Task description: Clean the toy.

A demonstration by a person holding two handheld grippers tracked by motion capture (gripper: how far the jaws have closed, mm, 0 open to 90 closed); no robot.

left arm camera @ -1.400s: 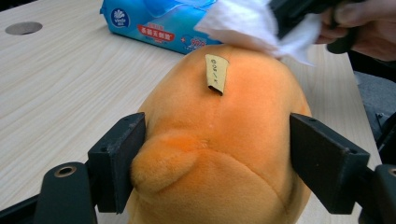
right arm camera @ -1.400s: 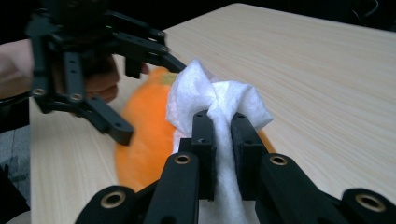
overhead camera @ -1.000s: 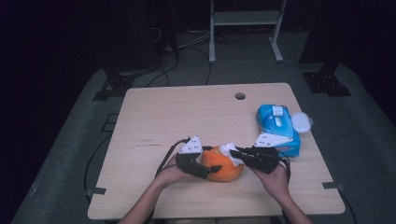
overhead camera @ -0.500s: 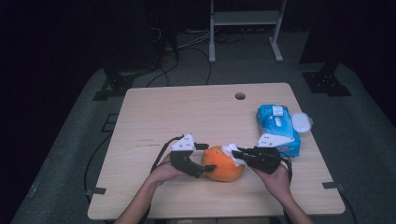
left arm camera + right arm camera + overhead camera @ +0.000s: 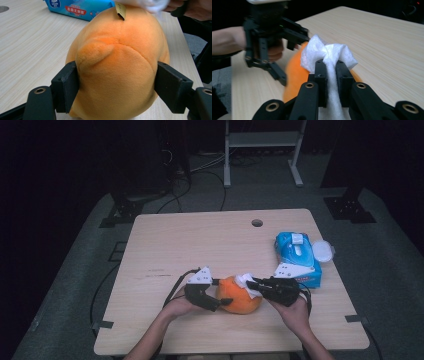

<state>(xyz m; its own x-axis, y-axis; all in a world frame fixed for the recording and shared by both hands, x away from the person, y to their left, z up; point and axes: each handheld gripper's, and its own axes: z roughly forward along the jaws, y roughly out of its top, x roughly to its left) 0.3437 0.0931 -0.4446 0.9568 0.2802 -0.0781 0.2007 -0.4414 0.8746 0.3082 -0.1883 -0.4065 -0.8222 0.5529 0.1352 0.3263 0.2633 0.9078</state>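
At the table's near edge, toward 6 o'clock, lies the orange plush toy. Your left gripper has just been closing, and its jaws now press the toy's two flanks. Your right gripper, clamped tight on a white wipe, rests it on the toy's top. The blue wipe pack sits at 2 o'clock from the toy.

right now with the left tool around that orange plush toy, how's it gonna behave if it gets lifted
The orange plush toy looks soft: its fur bulges between the left tool's jaws, so it will probably squash rather than slip. It is likely light for its size. Its rounded body may roll or wobble if pushed.
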